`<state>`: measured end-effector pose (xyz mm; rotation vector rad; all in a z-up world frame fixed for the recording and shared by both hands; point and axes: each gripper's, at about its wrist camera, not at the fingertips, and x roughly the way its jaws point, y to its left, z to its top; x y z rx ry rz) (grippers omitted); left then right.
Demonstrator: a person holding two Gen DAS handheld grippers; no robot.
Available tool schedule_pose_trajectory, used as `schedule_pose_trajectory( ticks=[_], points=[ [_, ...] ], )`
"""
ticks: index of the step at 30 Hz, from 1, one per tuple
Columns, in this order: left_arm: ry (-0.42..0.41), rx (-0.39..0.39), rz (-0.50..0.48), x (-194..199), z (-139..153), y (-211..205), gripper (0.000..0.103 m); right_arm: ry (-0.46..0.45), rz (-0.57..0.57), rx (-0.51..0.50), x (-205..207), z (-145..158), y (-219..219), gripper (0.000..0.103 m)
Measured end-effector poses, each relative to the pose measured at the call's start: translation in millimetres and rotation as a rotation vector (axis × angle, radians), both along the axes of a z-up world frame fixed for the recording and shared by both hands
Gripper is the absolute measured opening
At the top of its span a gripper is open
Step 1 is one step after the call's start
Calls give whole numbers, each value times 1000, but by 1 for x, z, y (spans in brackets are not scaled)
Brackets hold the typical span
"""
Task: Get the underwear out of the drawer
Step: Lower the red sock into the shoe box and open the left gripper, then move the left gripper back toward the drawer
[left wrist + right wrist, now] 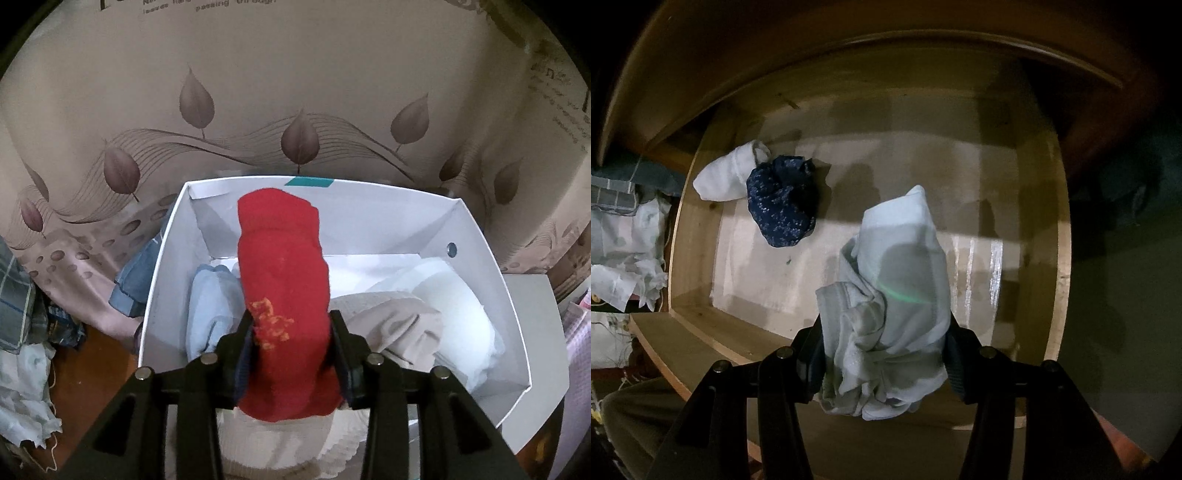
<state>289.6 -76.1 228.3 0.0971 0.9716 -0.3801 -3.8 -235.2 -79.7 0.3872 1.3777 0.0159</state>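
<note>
On my left side, I had the left gripper (291,343) with its jaws pinching one red garment (284,288) that carried an orange-yellow mark near the jaws. It stood up between the fingers above a white box (491,277). Inside that box I counted, nearest first, one cream ribbed piece (280,443) against the near edge, one light blue folded piece (210,310) by the left wall, one beige piece (402,325) right of the jaws, and one white padded piece (458,317) toward the right wall. One teal strip of tape (309,182) sat on the far rim. Outside the left wall lay one blue denim-like piece (135,284). Behind everything hung a beige leaf-printed cloth (295,92).

On my right side, the right gripper (882,354) had its jaws clamped on one pale grey-white underwear bundle (894,295), held above the open wooden drawer (1060,236). On the drawer floor I counted two pieces left, both toward the far left corner: one navy patterned piece (781,203) and one white piece (726,177), touching each other. Past the drawer's left edge lay a heap of pale crumpled fabric (624,251).
</note>
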Motion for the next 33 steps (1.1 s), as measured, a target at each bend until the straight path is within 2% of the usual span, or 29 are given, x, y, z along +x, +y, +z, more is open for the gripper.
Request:
schedule_pose_trajectory(
  ticks=[5,6,9,17,21,25,30,33],
  points=[
    [-25,-54,-1,-11,11,8,45,-4,-9,-8,-1,0,-2,51],
    [-34,-61,-16,-16,14,8,49,-6,-15,-8,-1,1,-4,51],
    [-67,-52,-13,-29,23,11,51,-10,-23,-12,-1,1,-6,51],
    [-155,-78,-47,-98,29,36,52,-30,-34,-18,0,4,-7,51],
    [-202,-80,-8,-137,11,60,53,-45,-39,-32,-1,6,-10,51],
    [-238,-24,71,-169,-27,80,53,-77,-38,-53,-1,11,-10,51],
    [-179,21,181,-180,-92,96,53,-112,-36,-67,-2,16,-10,51],
    [-150,75,212,-177,-123,97,53,-136,-35,-81,-4,21,-8,51]
  ],
)
